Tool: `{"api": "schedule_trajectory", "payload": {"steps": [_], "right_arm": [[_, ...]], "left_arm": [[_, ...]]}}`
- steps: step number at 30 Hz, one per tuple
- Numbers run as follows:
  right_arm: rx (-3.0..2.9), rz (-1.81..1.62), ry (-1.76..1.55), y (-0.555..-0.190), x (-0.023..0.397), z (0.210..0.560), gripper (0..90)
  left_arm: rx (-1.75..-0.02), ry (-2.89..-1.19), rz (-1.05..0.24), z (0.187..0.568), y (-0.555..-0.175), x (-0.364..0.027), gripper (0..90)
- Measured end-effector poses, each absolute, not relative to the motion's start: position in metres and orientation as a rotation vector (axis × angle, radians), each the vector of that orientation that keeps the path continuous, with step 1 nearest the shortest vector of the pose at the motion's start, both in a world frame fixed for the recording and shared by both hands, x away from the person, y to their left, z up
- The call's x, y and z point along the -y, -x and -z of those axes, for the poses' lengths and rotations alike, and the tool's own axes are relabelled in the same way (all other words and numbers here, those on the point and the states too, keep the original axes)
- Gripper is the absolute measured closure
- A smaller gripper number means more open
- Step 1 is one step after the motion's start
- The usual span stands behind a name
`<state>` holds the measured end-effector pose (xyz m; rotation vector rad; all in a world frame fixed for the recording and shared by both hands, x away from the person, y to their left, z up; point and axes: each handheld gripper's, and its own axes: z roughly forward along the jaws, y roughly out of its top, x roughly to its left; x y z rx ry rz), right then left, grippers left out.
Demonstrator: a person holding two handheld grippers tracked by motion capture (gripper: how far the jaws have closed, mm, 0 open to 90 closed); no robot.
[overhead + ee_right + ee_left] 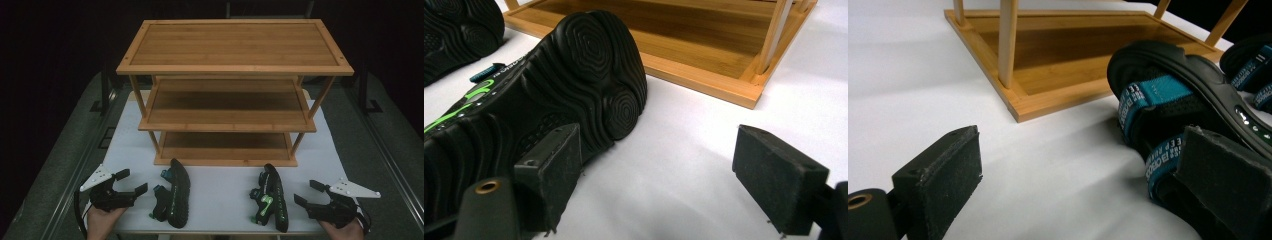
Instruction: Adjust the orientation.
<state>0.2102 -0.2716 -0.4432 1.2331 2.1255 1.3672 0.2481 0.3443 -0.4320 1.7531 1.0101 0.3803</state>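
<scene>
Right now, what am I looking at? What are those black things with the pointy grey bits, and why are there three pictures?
A person sits at a table covered in white and holds a grabbing tool in each hand. The left claw and the right claw each have two black jaws, and the grey pointy bits are plates on top of them. Both stand open and hold nothing.

The high view comes from a camera above the table. The other two come from small cameras riding on the claws, so you look along the jaws.

On the table stands a wooden shelf with three levels. In front of it two black sandals lie tipped on their sides: the sandal with blue straps by the left claw, the sandal with green trim by the right.
</scene>
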Motion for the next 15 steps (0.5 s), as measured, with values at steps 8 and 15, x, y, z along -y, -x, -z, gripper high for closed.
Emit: {"api": "schedule_trajectory", "payload": {"steps": [8, 15], "right_arm": [[-2.138, -1.376, -1.232, -0.2115, 0.2736, 0.4432, 19.3], [-2.127, -1.371, -1.228, -0.2071, 0.2733, 0.4375, 19.4]], "left_arm": [[-1.014, -1.751, -0.373, 0.4316, -0.2482, -0.3461, 3.6], [-0.992, -1.771, -0.367, 0.4316, -0.2496, -0.3425, 3.6]]}}
